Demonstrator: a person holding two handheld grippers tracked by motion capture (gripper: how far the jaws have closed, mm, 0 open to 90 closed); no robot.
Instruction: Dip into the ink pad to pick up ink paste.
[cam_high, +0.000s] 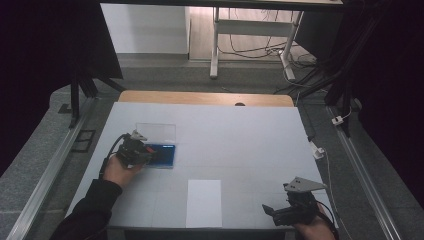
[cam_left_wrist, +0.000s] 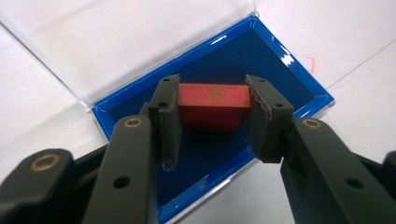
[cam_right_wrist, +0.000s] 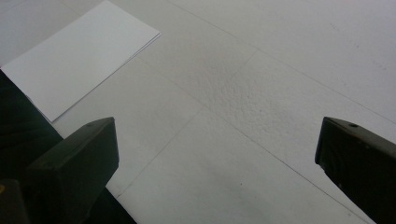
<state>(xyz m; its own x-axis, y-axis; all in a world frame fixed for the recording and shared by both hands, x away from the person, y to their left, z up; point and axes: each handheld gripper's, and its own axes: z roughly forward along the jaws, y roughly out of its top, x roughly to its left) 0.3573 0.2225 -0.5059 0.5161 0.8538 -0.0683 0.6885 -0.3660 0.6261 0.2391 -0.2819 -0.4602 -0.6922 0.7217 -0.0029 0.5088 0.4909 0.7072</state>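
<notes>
A small red block (cam_left_wrist: 214, 105) is clamped between the pads of the left claw (cam_left_wrist: 214, 116) and is held over the dark blue lining of an open blue case (cam_left_wrist: 299, 91); whether the block touches the lining cannot be told. The clear lid (cam_left_wrist: 116, 42) of the case is laid back at 11 o'clock from the block. In the high view the left claw (cam_high: 150, 151) is seen at 9 o'clock on the worktop (cam_high: 250, 140), at the case. The right claw (cam_high: 270, 210) is held at 5 o'clock, its jaws spread wide with nothing between them. A white sheet (cam_high: 204, 202) is seen at 6 o'clock.
</notes>
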